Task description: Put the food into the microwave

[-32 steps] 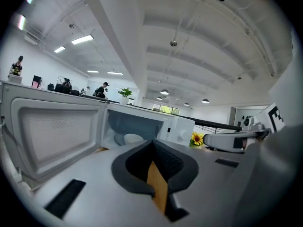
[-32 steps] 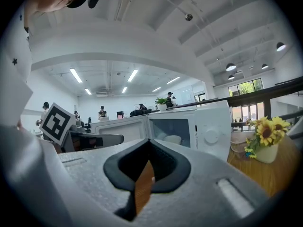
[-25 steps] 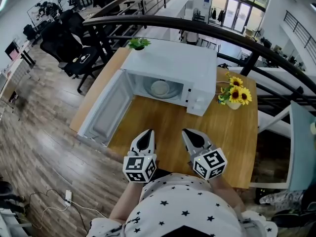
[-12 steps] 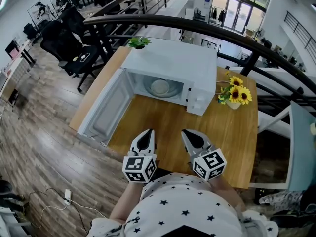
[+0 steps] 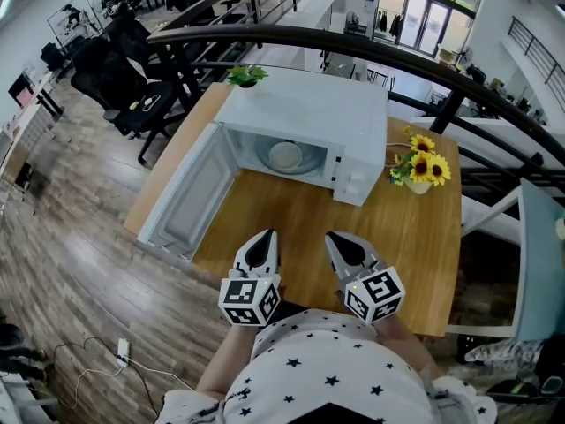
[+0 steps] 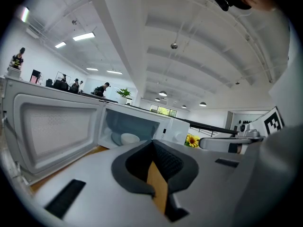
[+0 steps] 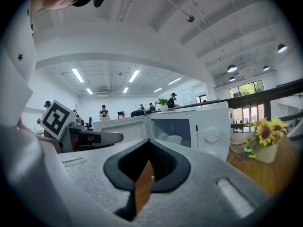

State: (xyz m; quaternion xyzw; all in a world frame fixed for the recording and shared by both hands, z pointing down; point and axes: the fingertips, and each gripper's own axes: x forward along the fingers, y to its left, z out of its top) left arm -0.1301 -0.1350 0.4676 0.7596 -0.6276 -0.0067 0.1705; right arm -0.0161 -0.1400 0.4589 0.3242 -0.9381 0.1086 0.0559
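The white microwave [image 5: 309, 117] stands on the wooden table [image 5: 300, 223] with its door [image 5: 190, 193] swung wide open to the left. A white bowl [image 5: 286, 157] rests inside the cavity; its contents cannot be made out. It also shows as the pale bowl [image 6: 128, 138] in the left gripper view and the bowl [image 7: 173, 139] in the right gripper view. My left gripper [image 5: 262, 237] and right gripper [image 5: 335, 237] hover side by side over the table's near edge, well short of the microwave. Both point at it, shut and empty.
A vase of sunflowers [image 5: 422, 168] stands to the right of the microwave, and a small green plant [image 5: 247, 77] behind its left corner. A dark curved railing [image 5: 371, 51] runs behind the table. Office chairs [image 5: 115, 69] stand at the far left.
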